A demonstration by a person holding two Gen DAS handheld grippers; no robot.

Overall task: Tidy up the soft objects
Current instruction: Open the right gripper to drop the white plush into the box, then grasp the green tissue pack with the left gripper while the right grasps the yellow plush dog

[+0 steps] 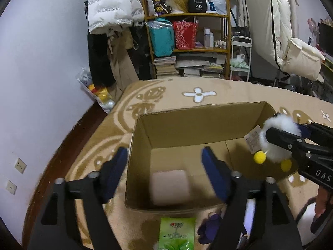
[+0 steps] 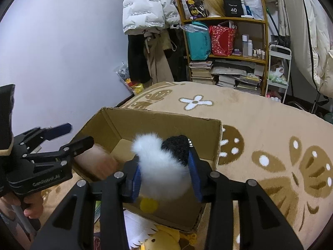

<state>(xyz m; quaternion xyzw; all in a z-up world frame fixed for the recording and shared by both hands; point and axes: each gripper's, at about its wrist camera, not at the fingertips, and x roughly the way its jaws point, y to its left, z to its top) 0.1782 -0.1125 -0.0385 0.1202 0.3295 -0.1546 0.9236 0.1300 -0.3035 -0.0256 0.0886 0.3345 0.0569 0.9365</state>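
An open cardboard box (image 1: 197, 112) (image 2: 166, 123) stands on a beige patterned blanket. A pale pink soft block (image 1: 170, 187) (image 2: 97, 162), blurred, is inside it near the front wall. My left gripper (image 1: 165, 175) (image 2: 62, 137) hangs over that end of the box, open, with its blue pads clear of the block. My right gripper (image 2: 165, 166) (image 1: 285, 132) is shut on a white fluffy toy (image 2: 160, 162) (image 1: 276, 154) with a black patch, yellow pom-pom feet and a paper tag. It holds the toy above the box's right end.
A green packet (image 1: 177, 233) and a purple cloth (image 1: 208, 227) lie in front of the box. A yellow plush toy (image 2: 160, 239) lies by its near corner. Beyond the blanket stand a cluttered wooden shelf (image 1: 187, 50), hanging coats and a white wall.
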